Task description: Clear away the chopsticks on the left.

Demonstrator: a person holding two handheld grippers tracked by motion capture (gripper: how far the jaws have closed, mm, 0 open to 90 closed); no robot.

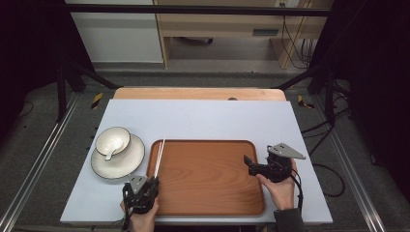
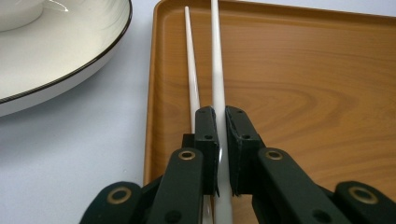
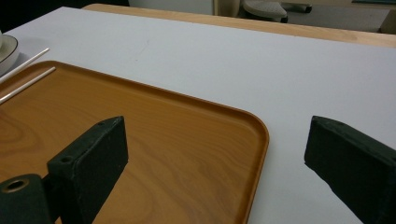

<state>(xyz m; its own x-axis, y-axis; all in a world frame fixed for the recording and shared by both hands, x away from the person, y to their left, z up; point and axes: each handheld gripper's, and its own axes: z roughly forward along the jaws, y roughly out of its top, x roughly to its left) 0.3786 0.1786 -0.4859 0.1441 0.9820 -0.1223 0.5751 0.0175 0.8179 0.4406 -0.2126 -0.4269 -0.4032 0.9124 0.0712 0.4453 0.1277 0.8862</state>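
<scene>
The left hand-held gripper (image 1: 153, 182) is at the near left corner of the wooden tray (image 1: 208, 193), and its jaws are closed narrowly on a pair of white chopsticks (image 1: 159, 157). In the left gripper view the thicker-looking stick (image 2: 217, 70) passes between the two black pads, and the second stick (image 2: 191, 70) lies just beside it on the left, going under the left pad; if this one is also pressed I cannot tell. The chopsticks run along the left side of the tray, just inside its raised rim (image 2: 152, 93), with their far tips reaching to the far left corner. To the left of the tray, on the light blue desk (image 1: 203, 121), stands a white plate with a dark edge line (image 1: 133, 162), and on it sit a small white bowl (image 1: 112, 140) and a white spoon (image 1: 110, 153). The plate is near the tray rim but not touching it. The right hand-held gripper (image 1: 246, 162) is held over the right edge of the tray, well apart from the chopsticks, and its jaws are wide apart with nothing between them. In the right gripper view one jaw is above the wood and the other is above the desk beyond the rim. The middle of the tray is bare wood.
</scene>
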